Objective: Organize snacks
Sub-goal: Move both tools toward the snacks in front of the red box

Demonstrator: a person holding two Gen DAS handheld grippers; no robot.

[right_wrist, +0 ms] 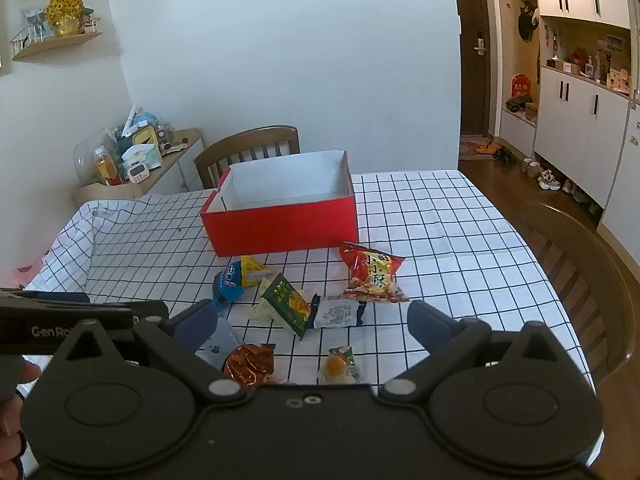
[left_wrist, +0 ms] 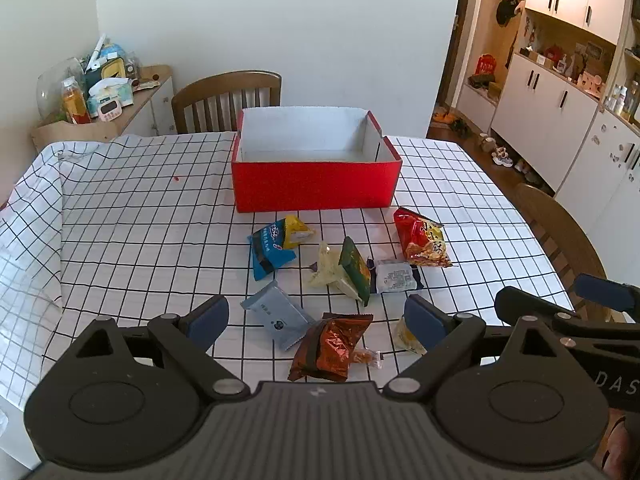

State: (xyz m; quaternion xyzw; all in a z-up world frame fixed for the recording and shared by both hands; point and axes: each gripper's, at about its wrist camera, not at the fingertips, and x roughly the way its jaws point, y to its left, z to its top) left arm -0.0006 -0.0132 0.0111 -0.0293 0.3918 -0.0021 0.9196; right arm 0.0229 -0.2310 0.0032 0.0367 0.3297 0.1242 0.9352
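I held both grippers, left (left_wrist: pixel 316 316) and right (right_wrist: pixel 312 320), jaws spread, over scattered snacks (red box (left_wrist: pixel 316 186) empty), judging the copper-brown packet (left_wrist: pixel 332 346) my nearest first pick.

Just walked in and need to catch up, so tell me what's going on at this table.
A person holds a tool in each hand over a checked tablecloth. The left tool and right tool are both open and hold nothing. A red box stands empty at the back. The snack packets lie loose in front of it, among them a red chips bag, a blue packet and a brown foil packet. None has gone in yet.
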